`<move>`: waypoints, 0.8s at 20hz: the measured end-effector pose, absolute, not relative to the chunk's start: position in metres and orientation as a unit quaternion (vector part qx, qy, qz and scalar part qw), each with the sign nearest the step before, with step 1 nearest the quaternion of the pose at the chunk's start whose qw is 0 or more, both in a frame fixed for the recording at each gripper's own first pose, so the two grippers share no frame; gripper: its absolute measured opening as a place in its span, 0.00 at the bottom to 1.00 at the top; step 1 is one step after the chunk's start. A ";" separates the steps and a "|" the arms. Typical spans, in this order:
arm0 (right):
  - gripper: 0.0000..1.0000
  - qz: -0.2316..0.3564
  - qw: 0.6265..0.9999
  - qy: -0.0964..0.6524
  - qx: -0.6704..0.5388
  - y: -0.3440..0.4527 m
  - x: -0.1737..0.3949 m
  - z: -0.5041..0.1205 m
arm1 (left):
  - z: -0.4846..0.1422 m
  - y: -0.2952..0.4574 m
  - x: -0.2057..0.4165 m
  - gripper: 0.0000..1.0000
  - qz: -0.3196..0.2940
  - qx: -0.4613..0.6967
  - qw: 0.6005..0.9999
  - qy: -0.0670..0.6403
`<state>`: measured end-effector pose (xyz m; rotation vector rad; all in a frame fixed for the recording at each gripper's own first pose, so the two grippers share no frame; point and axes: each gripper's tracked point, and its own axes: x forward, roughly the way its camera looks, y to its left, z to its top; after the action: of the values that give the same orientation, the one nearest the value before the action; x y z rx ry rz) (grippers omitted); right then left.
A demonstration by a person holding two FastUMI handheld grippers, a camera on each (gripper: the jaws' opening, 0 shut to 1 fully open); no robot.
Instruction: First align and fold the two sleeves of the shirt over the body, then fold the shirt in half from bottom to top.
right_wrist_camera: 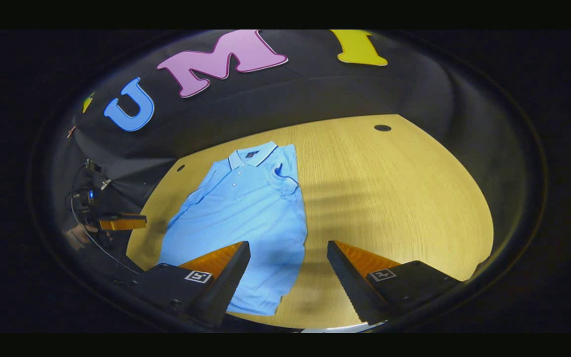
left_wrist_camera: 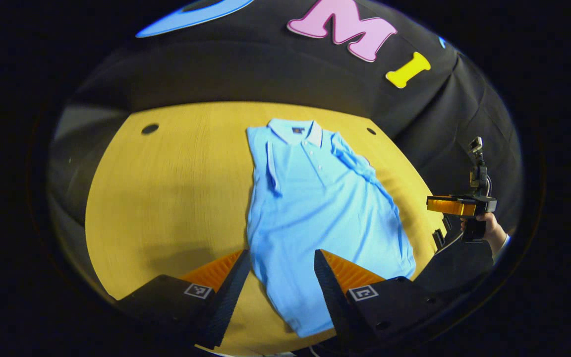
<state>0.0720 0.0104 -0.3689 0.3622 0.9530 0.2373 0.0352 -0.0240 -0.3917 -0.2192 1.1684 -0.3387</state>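
A light blue polo shirt lies flat on the yellow wooden table, collar at the far end. Its sleeves lie folded in over the body. My left gripper hovers open above the shirt's lower hem, nothing between its fingers. In the right gripper view the shirt lies left of centre. My right gripper is open over the shirt's lower right edge and holds nothing. Each view also shows the other gripper off the table's side, held by a hand: the right gripper and the left gripper.
Round cable holes sit near the table's far corners. Bare tabletop stretches beside the shirt on both sides. The black cloth wall rises behind the table's far edge.
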 end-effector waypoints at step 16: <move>0.94 0.113 0.767 0.571 0.271 0.078 -0.049 -0.423 | -0.445 -0.051 -0.082 0.81 -0.151 -0.173 0.746 0.626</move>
<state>-0.0492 0.0777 -0.4231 0.5878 1.2402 0.2445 -0.0819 -0.0512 -0.4451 -0.3777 1.3696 -0.3299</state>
